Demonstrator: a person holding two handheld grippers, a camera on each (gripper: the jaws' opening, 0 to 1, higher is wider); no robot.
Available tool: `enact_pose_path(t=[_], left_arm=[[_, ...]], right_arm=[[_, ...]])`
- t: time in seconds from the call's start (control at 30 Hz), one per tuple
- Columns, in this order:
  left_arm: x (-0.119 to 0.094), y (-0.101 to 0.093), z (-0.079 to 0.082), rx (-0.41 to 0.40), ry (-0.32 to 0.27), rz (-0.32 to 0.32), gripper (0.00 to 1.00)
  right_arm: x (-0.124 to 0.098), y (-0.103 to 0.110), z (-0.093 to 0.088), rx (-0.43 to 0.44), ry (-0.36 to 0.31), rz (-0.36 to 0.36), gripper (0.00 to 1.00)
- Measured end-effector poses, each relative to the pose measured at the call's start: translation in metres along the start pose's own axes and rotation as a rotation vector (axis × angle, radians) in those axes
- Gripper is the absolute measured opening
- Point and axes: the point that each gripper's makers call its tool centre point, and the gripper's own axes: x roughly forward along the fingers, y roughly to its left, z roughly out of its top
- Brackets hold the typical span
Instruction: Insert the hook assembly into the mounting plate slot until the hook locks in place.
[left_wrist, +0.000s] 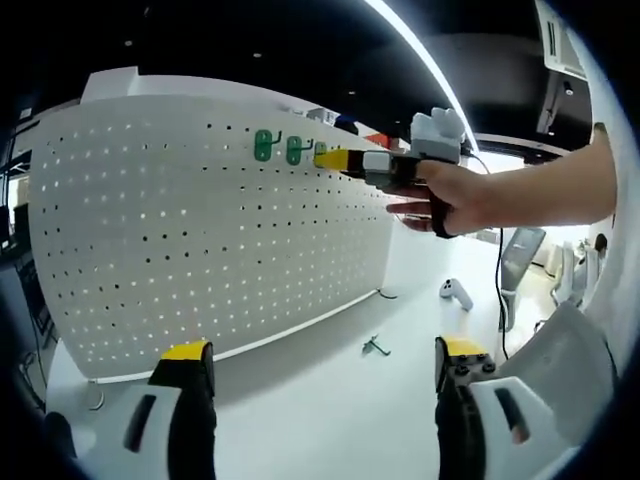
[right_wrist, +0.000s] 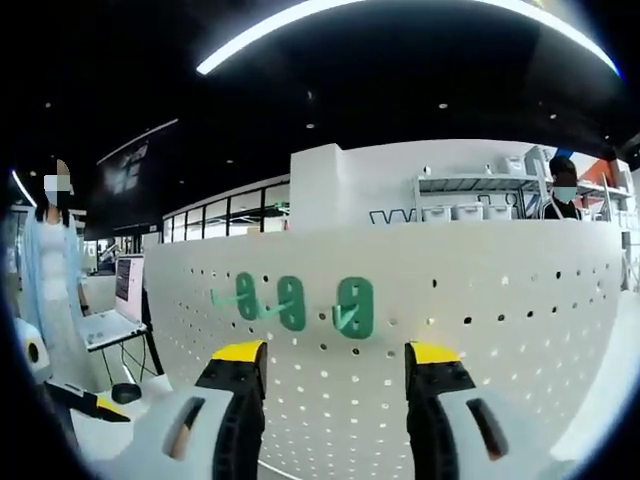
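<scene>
Green hooks (right_wrist: 352, 307) sit mounted on the pegboard (right_wrist: 500, 330); the right gripper (right_wrist: 335, 365) faces them, jaws spread, while the left gripper (left_wrist: 325, 365) waits spread.

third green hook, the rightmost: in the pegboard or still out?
In. The third hook sits flat on the pegboard beside the other two, and the open right gripper holds nothing.

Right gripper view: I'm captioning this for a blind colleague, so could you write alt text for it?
Three green hooks hang in a row on a white pegboard, straight ahead of the right hand-held gripper, whose yellow-tipped jaws stand open and empty just below them. At the far left a person stands beside a laptop on a stand.
</scene>
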Motion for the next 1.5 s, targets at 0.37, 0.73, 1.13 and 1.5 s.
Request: enact_pose_path(t=[0.37,0.73,1.13,1.5], left_arm=[[0.002,-0.001,0.002,0.001,-0.004,-0.006,0.94],[0.004,-0.002,0.004,0.003,-0.007,-0.014,0.94],[0.003,-0.003,0.001,-0.003,0.0,-0.019,0.94],[0.002,-0.005,-0.007,-0.001,0.011,-0.025,0.94]], right_arm=[[-0.022,0.012,-0.016,-0.035,0.036,0.108,0.55],[-0.046,0.013,-0.035,-0.034,0.073,0.128,0.55],[-0.077,0.012,-0.058,-0.016,0.101,0.138,0.58],[-0.11,0.009,-0.087,-0.014,0.156,0.136,0.61]])
